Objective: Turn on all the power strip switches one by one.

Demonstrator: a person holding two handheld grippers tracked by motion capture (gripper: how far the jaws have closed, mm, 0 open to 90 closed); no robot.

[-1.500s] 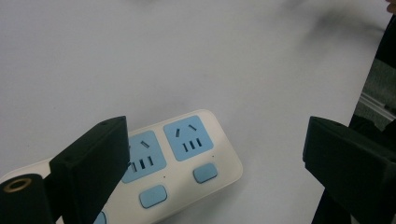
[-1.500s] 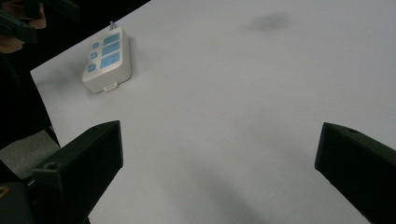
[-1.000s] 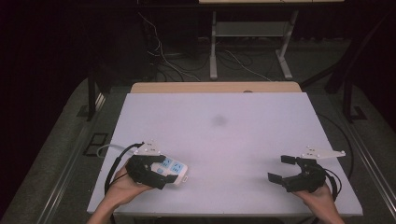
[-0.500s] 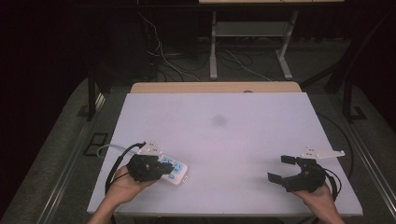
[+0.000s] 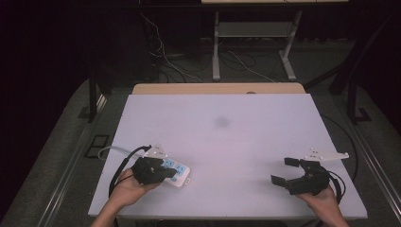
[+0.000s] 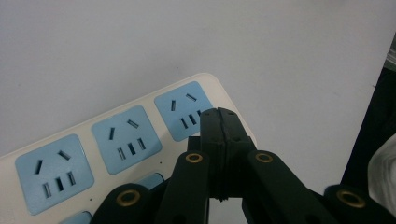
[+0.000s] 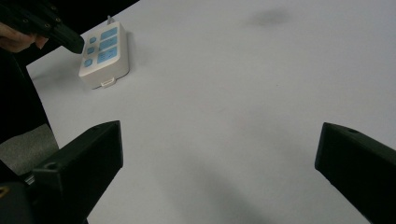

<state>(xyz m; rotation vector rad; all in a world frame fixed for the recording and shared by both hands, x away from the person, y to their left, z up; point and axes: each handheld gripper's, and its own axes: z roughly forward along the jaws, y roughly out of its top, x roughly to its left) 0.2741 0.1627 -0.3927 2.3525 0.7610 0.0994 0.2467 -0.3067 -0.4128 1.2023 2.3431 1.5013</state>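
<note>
Jaws shut (pad to pad), left gripper (image 6: 219, 154) over power strip (image 6: 107, 140)

Overhead and both tool cameras share the power strip (image 5: 176, 171).

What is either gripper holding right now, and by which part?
Nothing. The left gripper is shut empty over the power strip; the right gripper is open above bare table.

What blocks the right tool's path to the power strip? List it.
Nothing visible does. Bare table lies between the right tool, open near the right edge, and the power strip at the left. The left tool is shut, with nothing between its jaws, right over the strip's sockets.
</note>
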